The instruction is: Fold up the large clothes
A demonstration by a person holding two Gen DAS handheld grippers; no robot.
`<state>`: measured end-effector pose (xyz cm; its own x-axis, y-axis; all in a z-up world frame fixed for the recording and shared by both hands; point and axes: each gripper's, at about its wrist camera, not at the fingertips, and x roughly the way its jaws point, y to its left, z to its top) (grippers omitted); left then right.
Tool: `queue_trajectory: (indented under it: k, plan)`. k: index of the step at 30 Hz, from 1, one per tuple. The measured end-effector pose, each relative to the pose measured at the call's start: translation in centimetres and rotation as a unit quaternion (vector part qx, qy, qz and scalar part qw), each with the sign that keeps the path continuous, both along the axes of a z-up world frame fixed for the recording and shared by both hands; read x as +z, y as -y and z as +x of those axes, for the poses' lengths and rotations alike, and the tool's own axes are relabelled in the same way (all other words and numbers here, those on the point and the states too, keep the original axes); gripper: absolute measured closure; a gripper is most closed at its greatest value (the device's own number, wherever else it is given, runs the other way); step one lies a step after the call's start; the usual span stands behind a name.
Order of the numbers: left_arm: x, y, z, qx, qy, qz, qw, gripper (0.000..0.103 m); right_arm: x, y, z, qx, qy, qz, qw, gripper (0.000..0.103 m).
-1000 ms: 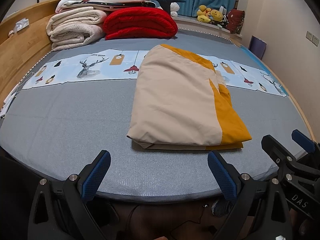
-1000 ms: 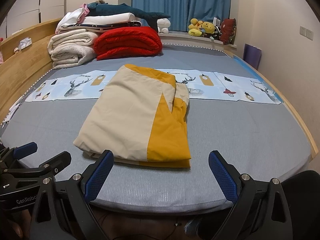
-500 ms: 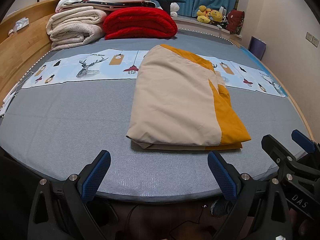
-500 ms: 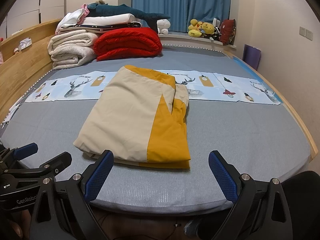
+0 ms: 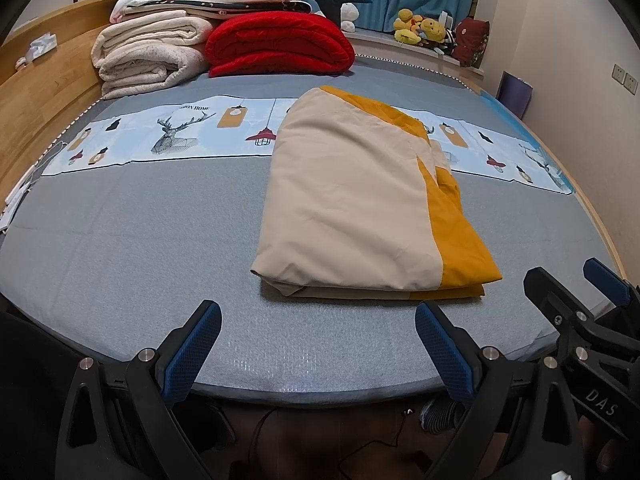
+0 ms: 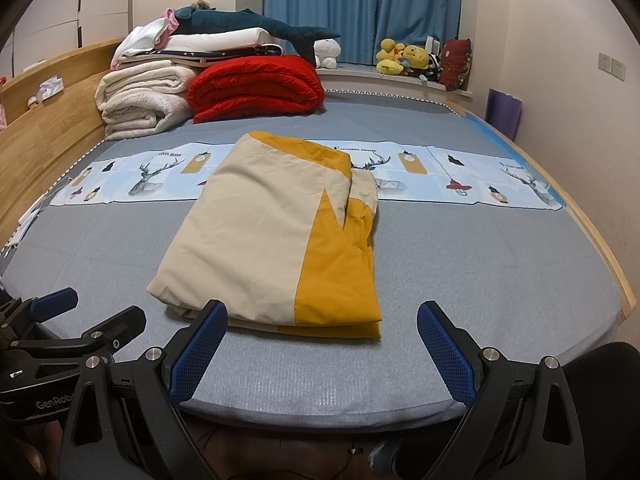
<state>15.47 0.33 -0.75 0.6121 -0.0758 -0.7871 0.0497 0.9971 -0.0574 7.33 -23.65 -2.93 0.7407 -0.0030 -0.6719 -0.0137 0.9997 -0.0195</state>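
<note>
Here, the folded garment (image 5: pixel 352 200), beige with a mustard-yellow panel along its right side, lies flat on the grey bed (image 5: pixel 120 248), its far end overlapping the printed deer-pattern strip (image 5: pixel 172 136). The left gripper (image 5: pixel 318 354) hovers just short of the garment's near edge with its blue-padded fingers (image 5: pixel 192 354) spread wide and nothing between them. The right gripper (image 6: pixel 322 354) is likewise wide and empty, its left fingertip overlapping the garment's near left corner in the right wrist view; contact cannot be told. Beyond the garment, at the far left, a red quilt (image 6: pixel 256 88) sits beside stacked white blankets (image 6: pixel 144 104).
</note>
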Motion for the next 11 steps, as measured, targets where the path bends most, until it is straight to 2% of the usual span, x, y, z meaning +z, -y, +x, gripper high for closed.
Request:
queue_trajectory:
  k: [11]
  plan:
    - [0.02,0.25,-0.05,0.002,0.002,-0.002,1.0,0.007,-0.03,-0.03,-0.1,0.0,0.001,-0.001,1.0,0.007]
